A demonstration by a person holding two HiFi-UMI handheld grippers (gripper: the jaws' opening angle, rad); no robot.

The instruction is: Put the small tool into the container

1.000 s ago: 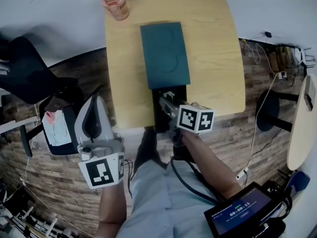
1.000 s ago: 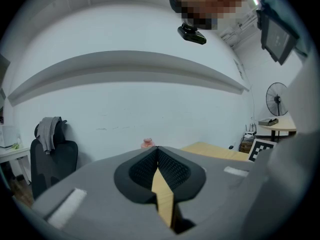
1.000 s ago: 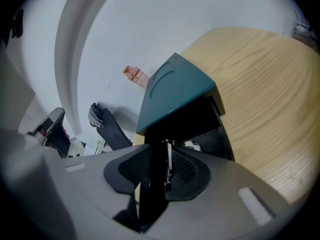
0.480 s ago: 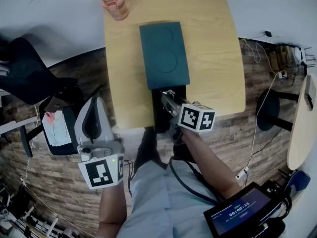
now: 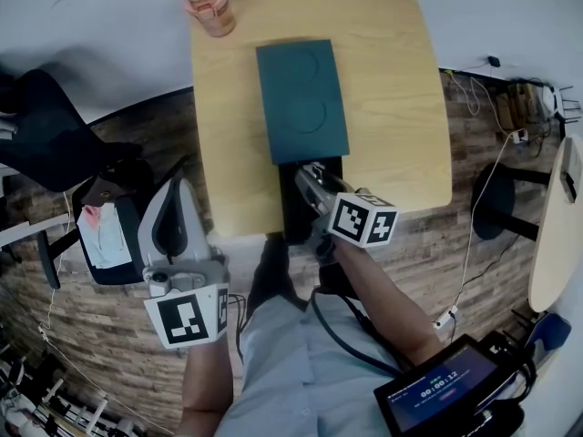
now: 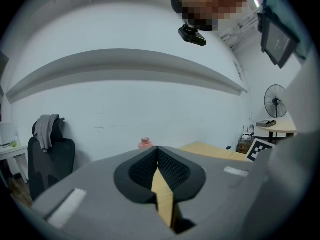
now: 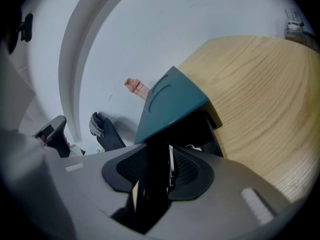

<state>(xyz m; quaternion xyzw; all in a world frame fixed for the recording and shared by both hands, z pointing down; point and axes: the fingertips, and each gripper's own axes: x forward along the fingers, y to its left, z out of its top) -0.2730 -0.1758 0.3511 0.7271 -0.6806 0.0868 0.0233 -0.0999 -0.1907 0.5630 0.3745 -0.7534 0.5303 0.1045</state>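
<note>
The container is a case with a teal lid [image 5: 301,98] [image 7: 172,104] and a black base [image 5: 293,203] at the near edge of the wooden table [image 5: 401,107]. My right gripper [image 5: 310,178] [image 7: 159,154] reaches into the black base under the lid's near edge. A flat dark small tool with a thin silver edge [image 7: 156,181] stands between its jaws. The jaws have just been opening, and a sliver of light shows beside the left pad. My left gripper [image 5: 176,189] [image 6: 157,151] hangs off the table to the left, shut and empty.
A pink bottle [image 5: 211,5] [image 6: 145,143] stands at the table's far left corner. A black chair [image 5: 46,139] is on the left over the brick-pattern floor. A tablet [image 5: 446,385] sits at the lower right, with cables and another table [image 5: 556,235] to the right.
The right gripper has tipped slightly, and its marker cube has shifted a little toward me. The left gripper and the case have not moved.
</note>
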